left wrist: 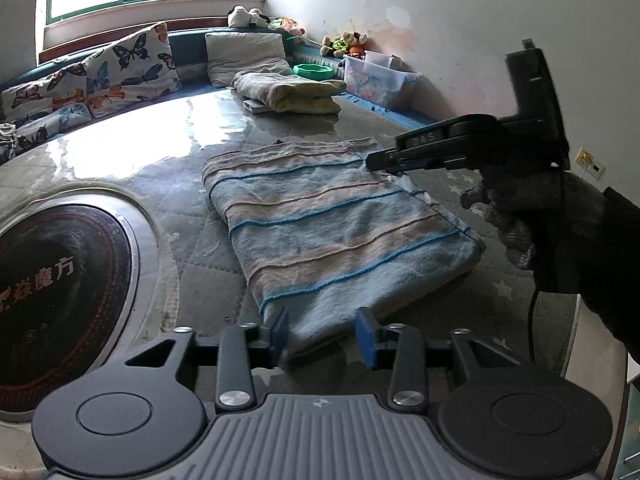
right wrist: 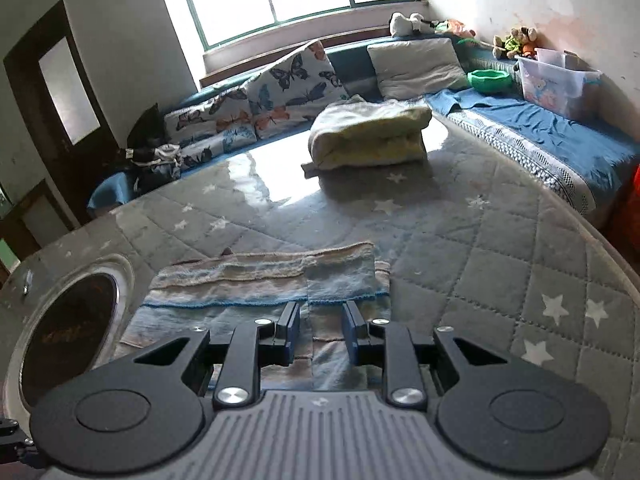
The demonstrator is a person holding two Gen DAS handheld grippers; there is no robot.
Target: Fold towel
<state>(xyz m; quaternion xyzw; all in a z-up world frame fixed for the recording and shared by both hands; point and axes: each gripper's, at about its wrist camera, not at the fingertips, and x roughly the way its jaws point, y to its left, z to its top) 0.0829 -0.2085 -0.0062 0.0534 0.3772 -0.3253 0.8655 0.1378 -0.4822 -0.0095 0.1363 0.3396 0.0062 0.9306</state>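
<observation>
Tabletop (right wrist: 460, 240): round, under a grey quilted cover printed with white stars and a glossy clear sheet; window glare on the far half.
Inset cooktop (left wrist: 60, 280): dark round plate set into the tabletop at the left; pale Chinese characters across it, the last two reading 魔方, the rest not legible.
Towel (left wrist: 340, 232): striped blue and beige with thin blue ridge lines, folded to a flat rectangle, lying on the tabletop just right of the cooktop.
Bundle (right wrist: 368, 136): white and yellow cloth, loosely folded, on the far side of the tabletop, well apart from the towel.
Storage box (right wrist: 556, 76): clear plastic with a cartoon bear picture on its side, on the bench by the wall; contents not discernible.
Green basin (right wrist: 490, 80): beside the box; inside not visible.
Left hand-held gripper (left wrist: 322, 334): released, blue pads spread, straddling the towel's near edge; touching or not, cannot tell.
Right hand-held gripper (right wrist: 320, 326): released, pads apart, low over the towel's right part. In the left wrist view its tip (left wrist: 378, 160) sits at the towel's far right corner, held by a grey knit glove (left wrist: 520, 216); embossed lettering on its body unreadable.
Right wrist view only: dark door (right wrist: 60, 92) at the left, blue cloth on the bench.
Left wrist view only: wall socket (left wrist: 585, 157).
</observation>
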